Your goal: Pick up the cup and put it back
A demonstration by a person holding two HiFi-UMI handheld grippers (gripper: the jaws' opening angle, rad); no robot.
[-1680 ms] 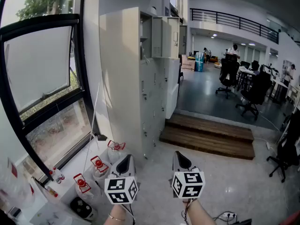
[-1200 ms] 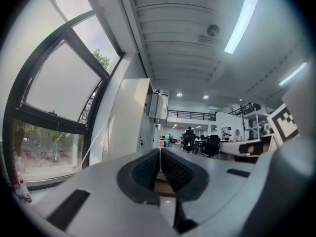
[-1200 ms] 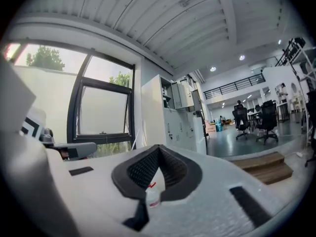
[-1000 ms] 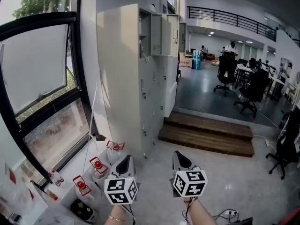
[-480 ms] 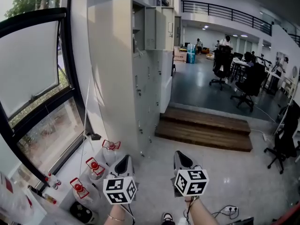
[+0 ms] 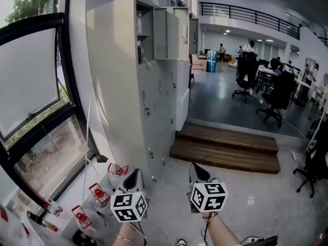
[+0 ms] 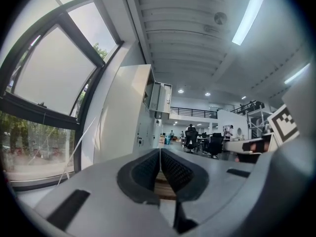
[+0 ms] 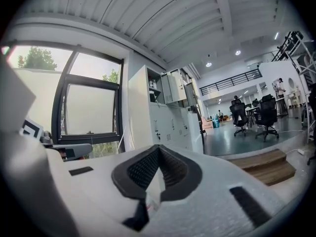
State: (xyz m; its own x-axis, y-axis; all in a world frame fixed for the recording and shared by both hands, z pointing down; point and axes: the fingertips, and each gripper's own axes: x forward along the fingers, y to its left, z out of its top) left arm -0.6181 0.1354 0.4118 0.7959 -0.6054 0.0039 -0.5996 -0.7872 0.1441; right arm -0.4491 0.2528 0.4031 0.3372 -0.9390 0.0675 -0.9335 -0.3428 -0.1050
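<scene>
No cup shows clearly in any view. A small item (image 6: 139, 22) stands in the open top compartment of the white lockers (image 6: 120, 91), too small to identify. My left gripper (image 6: 136, 175) is held level at the bottom of the head view, pointing toward the lockers, its jaws shut with nothing between them (image 7: 160, 155). Beside it on the right, my right gripper (image 6: 197, 170) is also level and shut on nothing (image 8: 157, 151). Both are well short of the lockers.
Open locker doors (image 6: 161, 34) jut out at the top. A wooden step (image 6: 228, 147) leads up to an office floor with black chairs (image 6: 277, 97) and people far off. Red-capped water jugs (image 6: 97, 193) stand along the window (image 6: 31, 91) at the left.
Both grippers have been carried forward together; the lockers and the step stand closer and further left in the head view. The jaws have stayed shut.
</scene>
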